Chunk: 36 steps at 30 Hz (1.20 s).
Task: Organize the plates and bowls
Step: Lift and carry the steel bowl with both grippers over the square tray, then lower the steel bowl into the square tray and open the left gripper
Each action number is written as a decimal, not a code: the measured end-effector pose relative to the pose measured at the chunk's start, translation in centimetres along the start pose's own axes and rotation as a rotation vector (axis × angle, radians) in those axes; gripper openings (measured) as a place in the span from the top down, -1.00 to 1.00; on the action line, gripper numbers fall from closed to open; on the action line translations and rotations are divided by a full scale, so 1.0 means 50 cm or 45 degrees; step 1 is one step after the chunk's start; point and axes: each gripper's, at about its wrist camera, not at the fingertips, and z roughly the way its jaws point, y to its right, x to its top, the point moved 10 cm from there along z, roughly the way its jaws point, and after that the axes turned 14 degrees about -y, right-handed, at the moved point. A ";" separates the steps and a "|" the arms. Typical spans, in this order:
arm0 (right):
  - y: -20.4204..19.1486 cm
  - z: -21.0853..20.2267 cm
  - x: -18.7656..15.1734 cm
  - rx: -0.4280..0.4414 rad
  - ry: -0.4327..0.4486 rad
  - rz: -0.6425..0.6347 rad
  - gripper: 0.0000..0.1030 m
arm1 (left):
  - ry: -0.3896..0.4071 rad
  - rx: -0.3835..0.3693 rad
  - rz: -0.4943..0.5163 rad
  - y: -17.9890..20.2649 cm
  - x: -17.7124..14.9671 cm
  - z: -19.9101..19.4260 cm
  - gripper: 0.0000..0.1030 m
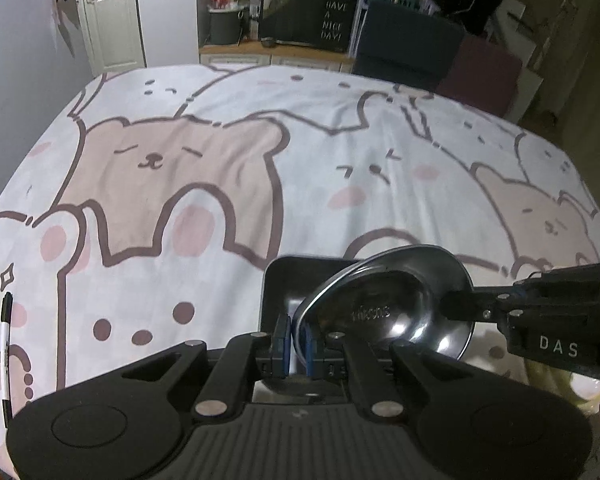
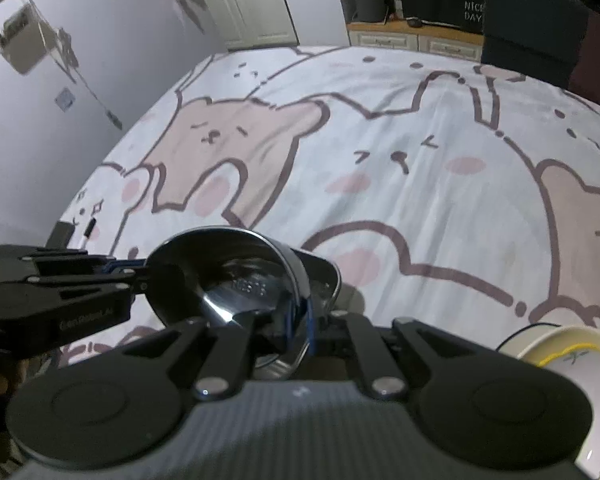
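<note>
**Steel bowl carried by both grippers over a dark tray, sorting barely begun**

While the left gripper [image 1: 296, 344] looks down along its fingers, its blue pads sit nearly together, clamped on the near rim of a shiny steel bowl [image 1: 384, 304]. That bowl hangs tilted, just above a dark rectangular tray [image 1: 278, 280] lying on the tabletop [image 1: 220, 152], which wears a cartoon bear cloth. Coming in from the far side of the bowl, the right gripper [image 1: 456, 308] pinches the opposite rim. A black-and-white pen [image 1: 5, 344] lies well away from the bowl, near the cloth's edge. As far as I can judge, the bowl is not yet set down, so this placing is unfinished.

From the right wrist view, the right gripper [image 2: 302, 328] likewise shows its pads narrowed onto the steel bowl [image 2: 228, 276] rim, with the left gripper [image 2: 140, 272] gripping the other side. Beyond the bowl, part of the dark tray [image 2: 324, 276] shows. A cream bowl with a yellow rim [image 2: 572, 364] waits beside the steel one, untouched, and probably remains to be sorted. Nothing else lies close to the bowl in either view.
</note>
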 end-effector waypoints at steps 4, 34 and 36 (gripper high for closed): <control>-0.002 0.029 0.006 -0.010 -0.031 -0.004 0.85 | -0.045 0.017 0.006 -0.005 -0.005 0.016 0.86; 0.013 0.125 0.054 -0.047 -0.162 0.060 0.89 | -0.192 0.024 0.049 -0.011 -0.013 0.082 0.75; 0.015 0.128 0.055 -0.049 -0.164 0.064 0.89 | -0.191 0.020 0.049 -0.011 -0.012 0.083 0.75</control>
